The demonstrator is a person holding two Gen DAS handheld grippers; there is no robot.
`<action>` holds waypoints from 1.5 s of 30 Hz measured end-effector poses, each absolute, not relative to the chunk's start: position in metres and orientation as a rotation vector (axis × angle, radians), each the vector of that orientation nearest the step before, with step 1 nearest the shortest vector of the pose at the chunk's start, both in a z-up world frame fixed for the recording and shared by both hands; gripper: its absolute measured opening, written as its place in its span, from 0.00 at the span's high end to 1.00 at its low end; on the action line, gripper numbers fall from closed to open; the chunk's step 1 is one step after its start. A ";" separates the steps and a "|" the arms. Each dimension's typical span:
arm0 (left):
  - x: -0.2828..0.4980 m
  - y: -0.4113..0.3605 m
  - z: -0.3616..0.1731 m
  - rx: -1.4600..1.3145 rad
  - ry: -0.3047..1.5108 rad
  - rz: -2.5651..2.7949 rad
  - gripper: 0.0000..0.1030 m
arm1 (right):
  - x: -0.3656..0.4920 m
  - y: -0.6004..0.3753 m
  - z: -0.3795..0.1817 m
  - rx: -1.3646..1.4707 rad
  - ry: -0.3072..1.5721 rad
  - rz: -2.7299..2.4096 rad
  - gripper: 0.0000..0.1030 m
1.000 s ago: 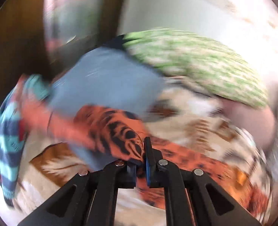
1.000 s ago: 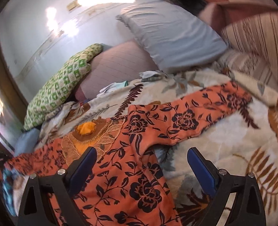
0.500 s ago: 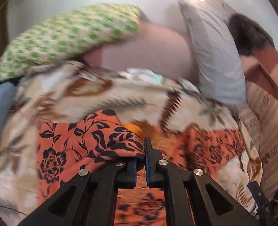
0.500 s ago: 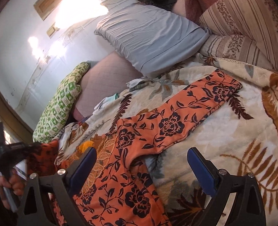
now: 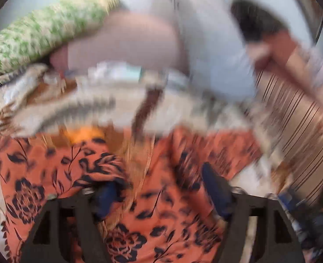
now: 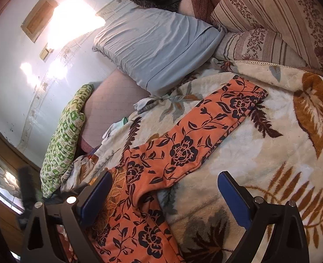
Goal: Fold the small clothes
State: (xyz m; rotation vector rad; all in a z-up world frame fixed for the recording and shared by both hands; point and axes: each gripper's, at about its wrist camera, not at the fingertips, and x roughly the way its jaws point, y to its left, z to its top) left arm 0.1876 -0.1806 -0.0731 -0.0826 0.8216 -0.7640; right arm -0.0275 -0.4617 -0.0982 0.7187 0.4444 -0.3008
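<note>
**Both tongs spread wide over the orange floral garment**

The left tongs (image 5: 161, 195) stand released, blue pads apart, low over the orange floral garment (image 5: 168, 219); a bunched fold of it lies against the left-hand pad (image 5: 105, 197), though the blur hides whether it is caught there. Ahead of these tongs the leaf-print blanket (image 5: 91, 107) runs up to a green-patterned pillow (image 5: 41, 32) and a pale blue pillow (image 5: 216, 50).

The right tongs (image 6: 163, 197) are released too, fingers far apart. Between and ahead of them the garment (image 6: 183, 151) lies on the blanket (image 6: 271, 153), one sleeve stretched flat toward the far right, its embroidered neckline just beside the left-hand finger (image 6: 95, 195). Beyond sit the blue pillow (image 6: 157, 46) and striped cushions (image 6: 266, 22).
</note>
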 end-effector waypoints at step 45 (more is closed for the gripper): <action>0.097 -0.331 -0.176 1.285 0.523 -0.177 0.06 | -0.044 -0.493 -0.117 0.975 0.377 -0.274 0.05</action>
